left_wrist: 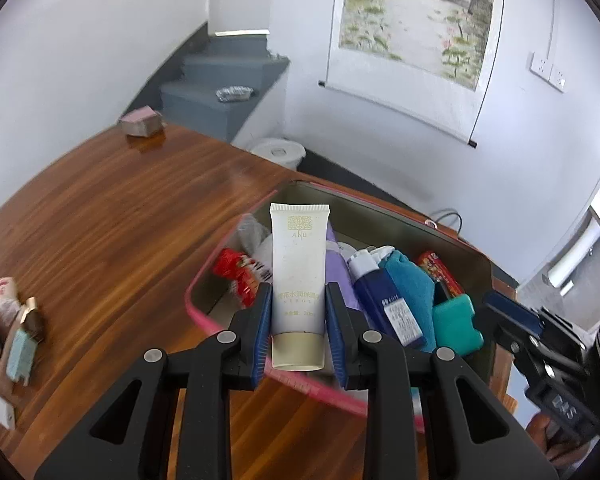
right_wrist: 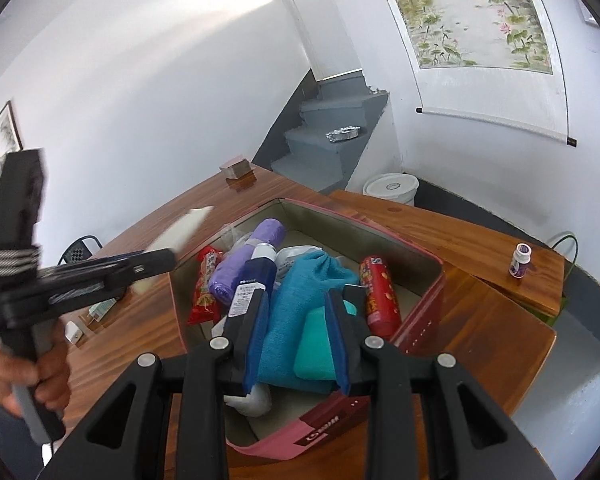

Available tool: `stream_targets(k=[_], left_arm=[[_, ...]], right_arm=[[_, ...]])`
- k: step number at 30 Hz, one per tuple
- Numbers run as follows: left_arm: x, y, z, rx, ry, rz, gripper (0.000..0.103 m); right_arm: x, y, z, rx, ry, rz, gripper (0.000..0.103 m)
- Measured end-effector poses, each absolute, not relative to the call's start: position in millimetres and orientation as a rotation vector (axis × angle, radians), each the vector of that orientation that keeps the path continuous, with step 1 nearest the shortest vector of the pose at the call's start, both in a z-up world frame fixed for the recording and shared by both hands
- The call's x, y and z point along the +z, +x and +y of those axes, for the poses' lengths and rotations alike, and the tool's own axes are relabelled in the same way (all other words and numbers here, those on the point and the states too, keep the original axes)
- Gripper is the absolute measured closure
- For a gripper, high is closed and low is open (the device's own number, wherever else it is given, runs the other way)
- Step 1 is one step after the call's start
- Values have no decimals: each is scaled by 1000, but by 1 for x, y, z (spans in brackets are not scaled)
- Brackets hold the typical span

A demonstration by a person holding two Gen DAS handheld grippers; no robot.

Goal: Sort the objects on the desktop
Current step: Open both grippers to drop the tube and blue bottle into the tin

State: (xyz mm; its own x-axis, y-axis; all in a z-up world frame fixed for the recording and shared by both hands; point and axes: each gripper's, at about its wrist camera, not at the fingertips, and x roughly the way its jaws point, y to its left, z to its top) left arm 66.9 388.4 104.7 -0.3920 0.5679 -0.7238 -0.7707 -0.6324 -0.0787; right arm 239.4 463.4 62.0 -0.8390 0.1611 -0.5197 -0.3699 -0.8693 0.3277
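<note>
White cosmetic tube (left_wrist: 298, 276) clamped in left gripper (left_wrist: 298, 300) above pink bin (left_wrist: 204, 312); right gripper (right_wrist: 296, 312) narrowly parted, nothing held.

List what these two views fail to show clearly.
- Box bottom: both views, covered by the pile.
- White tube in the left tool: blurred in the right view.
- Things at the table edge: left view, small and warped.
- Small bottle label: right view, too small.
</note>
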Motion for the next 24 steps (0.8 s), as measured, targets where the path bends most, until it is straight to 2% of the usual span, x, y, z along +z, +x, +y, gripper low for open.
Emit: stream_targets(k=[9,15,17,19,24], left_arm=[[86,37,418,2065,-999,377,75],[79,27,423,2042,-1048,339,73],[81,26,420,2041,-1052,317,60],[83,28,416,2049,-1043,304,49],[91,32,400,2075,-1008,289,48]], right_arm=[[57,239,479,2682,-705,654,70],[60,237,476,2690,-690,629,70],[60,236,475,2692,-691,628,64],[60,235,473,2690,-686,625,51],[64,238,465,2698,-675,608,50]])
